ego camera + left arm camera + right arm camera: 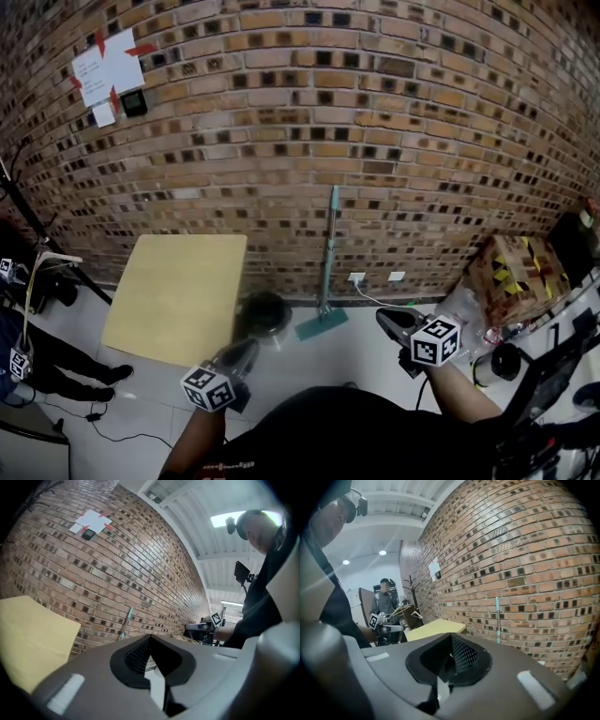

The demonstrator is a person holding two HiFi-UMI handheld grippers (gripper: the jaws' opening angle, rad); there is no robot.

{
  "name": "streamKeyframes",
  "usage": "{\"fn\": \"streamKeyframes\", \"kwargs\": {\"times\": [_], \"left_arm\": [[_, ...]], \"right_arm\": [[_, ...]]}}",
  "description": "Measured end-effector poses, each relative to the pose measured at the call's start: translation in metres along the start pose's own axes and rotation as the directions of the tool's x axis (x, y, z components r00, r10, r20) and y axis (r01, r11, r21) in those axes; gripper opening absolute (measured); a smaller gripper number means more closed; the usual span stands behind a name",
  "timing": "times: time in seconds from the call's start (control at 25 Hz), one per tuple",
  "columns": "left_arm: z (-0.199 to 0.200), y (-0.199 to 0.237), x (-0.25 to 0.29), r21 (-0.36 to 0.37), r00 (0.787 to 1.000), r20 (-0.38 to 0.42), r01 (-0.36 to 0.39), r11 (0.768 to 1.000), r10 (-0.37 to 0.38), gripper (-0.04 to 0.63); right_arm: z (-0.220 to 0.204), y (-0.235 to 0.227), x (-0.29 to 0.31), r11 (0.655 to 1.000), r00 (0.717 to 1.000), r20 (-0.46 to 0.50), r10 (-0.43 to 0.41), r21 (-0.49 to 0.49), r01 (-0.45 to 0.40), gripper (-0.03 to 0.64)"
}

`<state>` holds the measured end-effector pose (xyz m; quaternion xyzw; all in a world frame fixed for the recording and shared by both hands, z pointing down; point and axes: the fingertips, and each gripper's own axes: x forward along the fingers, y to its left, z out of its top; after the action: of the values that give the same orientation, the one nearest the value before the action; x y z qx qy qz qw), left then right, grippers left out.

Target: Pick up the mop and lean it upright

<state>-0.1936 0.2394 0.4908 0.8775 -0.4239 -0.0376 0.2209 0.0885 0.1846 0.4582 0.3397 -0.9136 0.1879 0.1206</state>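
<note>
The brick wall (375, 112) fills the upper half of the head view. A pale yellow table (178, 295) stands against it at ten o'clock from the person, and a patterned box (516, 267) sits at two o'clock. The mop (329, 244) stands upright at twelve o'clock, its handle leaning on the bricks and its teal head (322, 324) on the floor (a dark round object (262, 314), perhaps a bin, sits just beside it at nine o'clock). The left gripper (246, 352) and right gripper (386, 319) both have their jaws together on nothing, and neither touches the mop.
</note>
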Motion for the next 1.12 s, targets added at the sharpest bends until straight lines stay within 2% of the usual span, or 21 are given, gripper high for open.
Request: {"fn": "streamKeyframes", "kwargs": {"times": [0.24, 0.48, 0.6, 0.76, 0.92, 1.12], "left_arm": [[0.017, 0.0, 0.064, 0.035, 0.998, 0.029, -0.049, 0.998, 0.048, 0.0], [0.037, -0.004, 0.135, 0.024, 0.992, 0.06, -0.109, 0.994, 0.107, 0.0], [0.047, -0.007, 0.175, 0.022, 0.994, 0.065, -0.089, 0.996, 0.088, 0.0], [0.051, 0.002, 0.212, 0.04, 0.998, 0.03, -0.058, 0.998, 0.057, 0.0], [0.057, 0.036, 0.237, 0.027, 1.0, 0.014, -0.02, 0.999, 0.019, 0.0], [0.079, 0.097, 0.262, 0.039, 0.997, 0.008, 0.08, 0.996, -0.08, 0.0]], "right_arm": [[0.024, -0.074, 0.02, 0.998, 0.998, 0.016, 0.063, -0.02, -0.063, 0.014], [0.059, -0.149, 0.033, 0.991, 0.991, 0.033, 0.128, -0.055, -0.126, 0.014], [0.066, -0.178, 0.043, 0.988, 0.99, 0.017, 0.141, -0.069, -0.139, 0.014], [0.065, -0.199, 0.064, 0.988, 0.99, -0.002, 0.144, -0.062, -0.144, 0.014], [0.067, -0.211, 0.095, 0.992, 0.993, -0.013, 0.119, -0.048, -0.12, 0.014], [0.085, -0.217, 0.145, 0.999, 0.999, -0.007, 0.036, -0.039, -0.036, 0.014]]}}
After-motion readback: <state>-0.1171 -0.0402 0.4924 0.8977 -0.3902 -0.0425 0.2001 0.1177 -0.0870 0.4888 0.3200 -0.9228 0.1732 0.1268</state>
